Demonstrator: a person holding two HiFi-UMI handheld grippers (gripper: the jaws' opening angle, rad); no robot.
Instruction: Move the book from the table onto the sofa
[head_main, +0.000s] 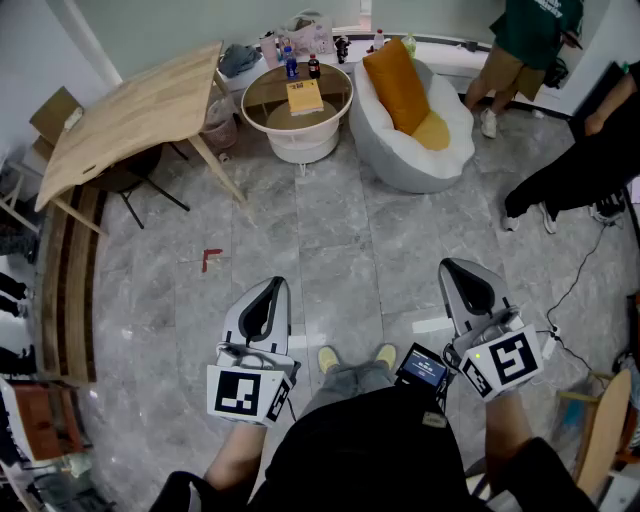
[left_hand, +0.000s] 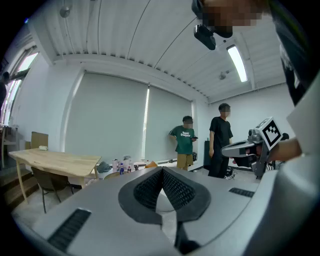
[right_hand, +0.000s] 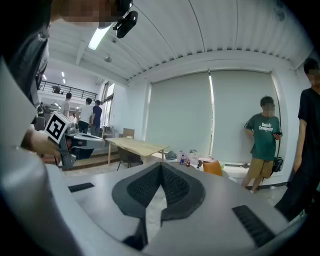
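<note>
The book (head_main: 304, 96) on the far round desk (head_main: 256, 106) is too small for its cover to be read, and so are the labels of the bottles (head_main: 291, 68) behind it. At far right, a person in a green top (head_main: 523, 45) is cut off by the top edge, and a person in black (head_main: 580, 170) by the right edge. In both gripper views the book cannot be made out.

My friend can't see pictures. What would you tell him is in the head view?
Seen from above, a person holds two shut, empty tools, the left tool and the right tool, over a grey floor. Far ahead, a yellow book lies on a round table beside a white sofa with an orange cushion.
</note>
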